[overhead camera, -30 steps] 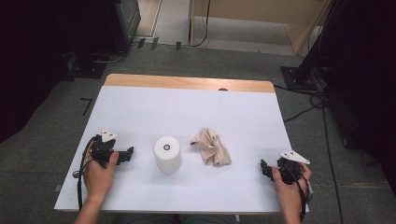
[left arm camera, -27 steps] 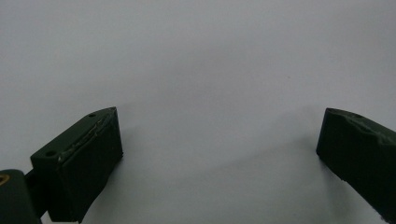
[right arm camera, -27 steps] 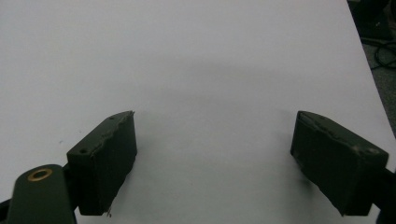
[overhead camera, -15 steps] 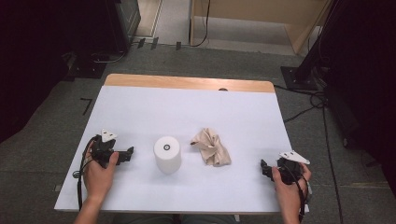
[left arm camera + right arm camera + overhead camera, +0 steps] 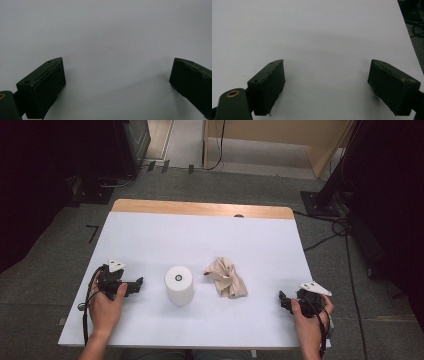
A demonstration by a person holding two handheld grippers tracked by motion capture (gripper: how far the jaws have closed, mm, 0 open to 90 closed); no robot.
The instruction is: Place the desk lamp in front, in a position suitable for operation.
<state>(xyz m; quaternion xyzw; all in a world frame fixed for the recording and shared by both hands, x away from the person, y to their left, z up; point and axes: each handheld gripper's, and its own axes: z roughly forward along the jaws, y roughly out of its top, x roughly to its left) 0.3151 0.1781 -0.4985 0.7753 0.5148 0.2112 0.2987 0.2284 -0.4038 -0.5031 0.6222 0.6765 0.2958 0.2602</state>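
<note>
Nothing has moved: roll (image 5: 179, 285) between released left gripper (image 5: 136, 285) and released right gripper (image 5: 283, 301)

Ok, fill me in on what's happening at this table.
A person sits at a white table with a two-jaw gripper in each hand. The left gripper rests beside an upright white paper roll; the right gripper sits near the table's right edge. Both have their jaws wide apart and hold nothing. A crumpled beige cloth lies untouched between the roll and the right gripper.
</note>
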